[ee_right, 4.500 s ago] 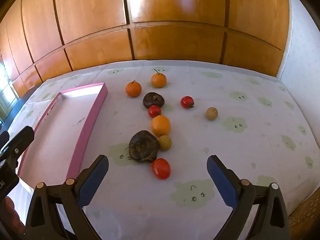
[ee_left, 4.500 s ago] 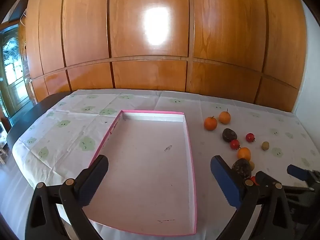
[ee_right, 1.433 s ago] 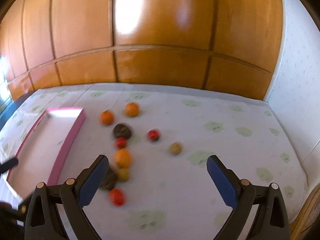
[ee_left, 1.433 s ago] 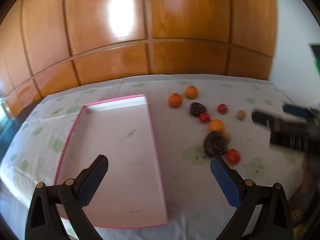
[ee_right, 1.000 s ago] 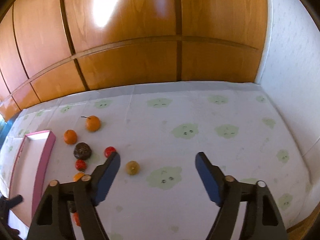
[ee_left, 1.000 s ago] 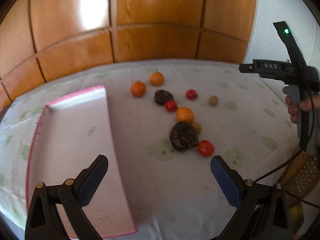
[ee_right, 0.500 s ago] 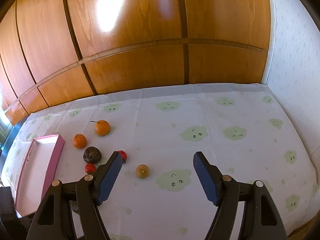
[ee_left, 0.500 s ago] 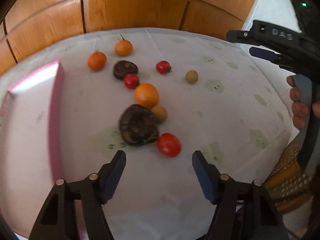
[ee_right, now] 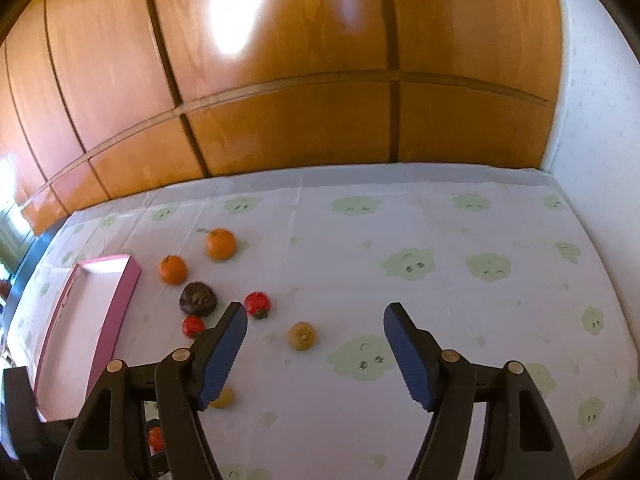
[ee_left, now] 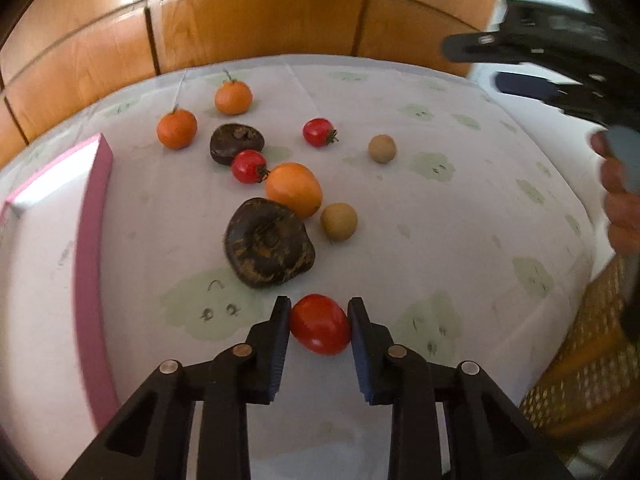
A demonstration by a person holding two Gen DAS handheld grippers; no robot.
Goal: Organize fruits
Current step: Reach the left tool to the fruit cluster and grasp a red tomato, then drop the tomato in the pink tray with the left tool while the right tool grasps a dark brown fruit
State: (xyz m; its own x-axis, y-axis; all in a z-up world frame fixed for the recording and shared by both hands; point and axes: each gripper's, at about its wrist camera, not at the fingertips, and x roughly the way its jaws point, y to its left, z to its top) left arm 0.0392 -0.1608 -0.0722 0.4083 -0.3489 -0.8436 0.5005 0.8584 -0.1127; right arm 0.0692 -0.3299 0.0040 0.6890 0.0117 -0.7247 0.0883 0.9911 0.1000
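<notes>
My left gripper points down at the table, its jaws closing, and both pads touch the sides of a red tomato that rests on the cloth. Just beyond it lie a large dark fruit, an orange and a tan round fruit. Farther back are two small red tomatoes, a smaller dark fruit and two stemmed oranges. My right gripper hovers above the table with its jaws closing slightly and nothing between them. A tan fruit lies on the cloth below it.
A pink-rimmed tray lies left of the fruits. The cloth-covered table carries a green face print, with wood panelling behind it. A person's hand holds the right gripper at the right edge of the left wrist view. A woven surface shows past the table's corner.
My left gripper swung right from the tray, dropped to the nearest red tomato, and its jaws went from wide apart to touching it. The right gripper barely moved.
</notes>
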